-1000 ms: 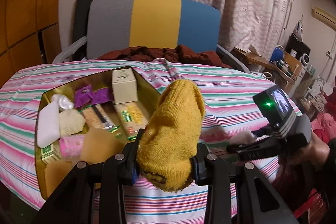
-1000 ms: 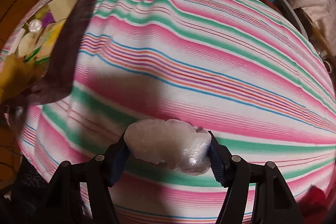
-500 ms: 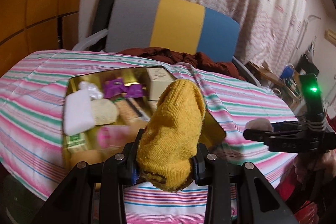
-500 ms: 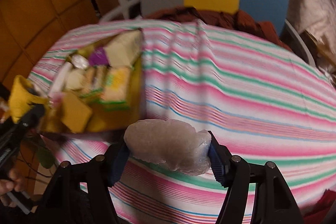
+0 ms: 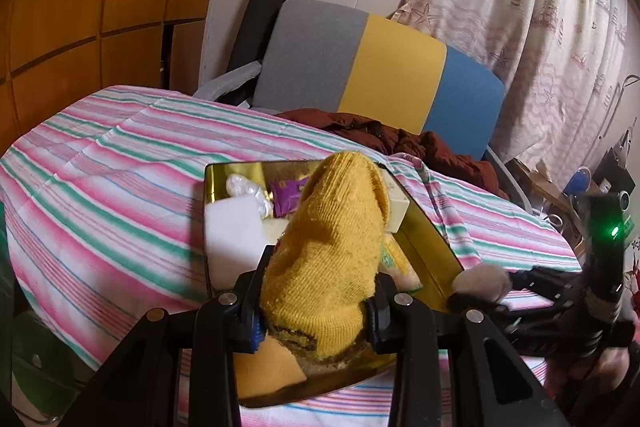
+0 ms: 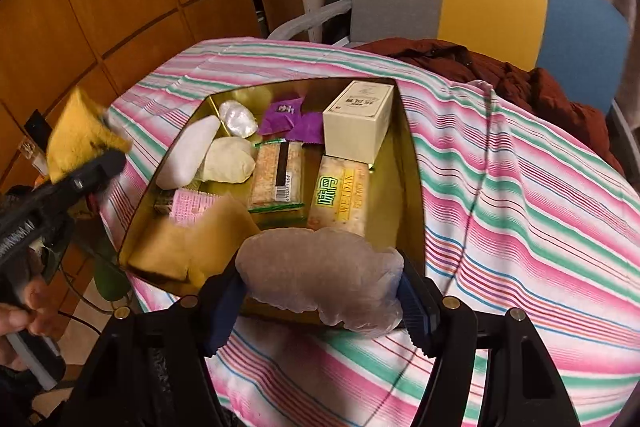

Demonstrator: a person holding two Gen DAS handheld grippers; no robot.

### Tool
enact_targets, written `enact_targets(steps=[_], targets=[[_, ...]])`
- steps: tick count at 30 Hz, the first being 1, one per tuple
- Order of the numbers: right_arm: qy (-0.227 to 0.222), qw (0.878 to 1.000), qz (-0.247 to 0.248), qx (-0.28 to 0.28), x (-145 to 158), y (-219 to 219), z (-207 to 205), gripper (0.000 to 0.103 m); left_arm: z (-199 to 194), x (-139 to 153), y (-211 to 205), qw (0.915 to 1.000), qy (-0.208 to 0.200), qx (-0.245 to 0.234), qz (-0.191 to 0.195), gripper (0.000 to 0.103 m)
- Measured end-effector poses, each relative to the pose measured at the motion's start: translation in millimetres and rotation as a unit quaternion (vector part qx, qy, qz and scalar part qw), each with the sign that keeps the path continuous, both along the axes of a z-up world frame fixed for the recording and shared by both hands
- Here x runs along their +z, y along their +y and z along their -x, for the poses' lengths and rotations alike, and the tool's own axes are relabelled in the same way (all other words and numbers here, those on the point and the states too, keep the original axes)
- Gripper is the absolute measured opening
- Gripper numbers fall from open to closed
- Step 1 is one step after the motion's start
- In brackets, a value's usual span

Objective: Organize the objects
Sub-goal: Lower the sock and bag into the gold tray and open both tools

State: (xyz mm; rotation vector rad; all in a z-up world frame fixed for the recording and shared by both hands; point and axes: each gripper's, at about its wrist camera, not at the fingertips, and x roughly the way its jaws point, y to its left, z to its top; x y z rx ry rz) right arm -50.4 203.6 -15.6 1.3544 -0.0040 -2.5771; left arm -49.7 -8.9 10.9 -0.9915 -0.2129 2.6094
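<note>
The gold tin (image 6: 412, 163) on the striped tabletop (image 6: 520, 187) holds a cream box (image 6: 358, 121), cracker packs (image 6: 276, 175), purple sachets (image 6: 294, 121) and white pouches (image 6: 188, 157). Left tongs (image 5: 316, 315) clamp a yellow sock (image 5: 332, 251) above it; right tongs (image 6: 320, 291) grip a clear bag (image 6: 316, 263) at its near edge.

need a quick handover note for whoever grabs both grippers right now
Left gripper: shut on the yellow knit sock, held above the near end of the gold tin.
Right gripper: shut on a crumpled clear plastic bag, at the tin's near edge.
Tin sits on the striped tablecloth, already holding a cream box, cracker packs, purple sachets and other small items.
Left to do: drop the sock and the bag into the tin; the free space looks to be at the near end.
</note>
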Motion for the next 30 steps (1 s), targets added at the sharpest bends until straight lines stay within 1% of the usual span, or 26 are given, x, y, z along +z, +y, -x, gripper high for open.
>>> enact_targets(steps=[6,8,11,15,17,19,21,23,25,27,30], targets=[[-0.015,0.999,-0.026,0.015,-21.4,-9.1,7.7,0.071,22.1,-1.8,25.7,0.9998,-0.007,-0.017,0.009,0.036],[-0.017,0.999,-0.031,0.016,-26.9,-8.6,8.3,0.072,31.6,-5.8,34.2,0.9996,-0.018,-0.020,0.010,0.036],[-0.021,0.999,-0.035,0.016,-34.4,-6.4,8.7,0.072,47.6,-14.2,46.4,0.9991,-0.029,-0.018,0.025,0.036],[-0.034,0.999,-0.031,0.014,-45.2,0.0,9.8,0.072,67.9,-28.2,59.0,0.9976,-0.062,-0.021,0.022,0.036],[-0.038,0.999,-0.029,0.019,-49.9,0.5,9.6,0.076,77.0,-34.2,61.5,0.9967,-0.078,-0.018,0.015,0.037],[-0.035,0.999,-0.023,0.014,-51.6,3.4,9.0,0.086,86.8,-40.3,65.5,0.9949,-0.099,-0.017,0.013,0.038],[-0.036,0.999,-0.014,0.012,-52.9,7.4,8.8,0.087,90.9,-43.4,67.0,0.9946,-0.102,-0.009,0.014,0.038],[-0.032,0.999,-0.014,0.013,-53.2,7.7,7.9,0.087,93.4,-46.9,68.5,0.9942,-0.106,-0.007,0.021,0.040],[-0.030,0.999,-0.013,0.012,-53.8,7.8,7.8,0.088,94.2,-48.3,67.9,0.9939,-0.108,-0.004,0.019,0.041],[-0.026,0.999,-0.015,0.010,-54.3,7.3,7.1,0.088,93.5,-49.9,69.9,0.9938,-0.108,-0.006,0.028,0.042],[-0.024,1.000,-0.015,0.008,-54.8,6.6,5.7,0.088,94.5,-54.3,71.7,0.9924,-0.118,-0.011,0.034,0.046]])
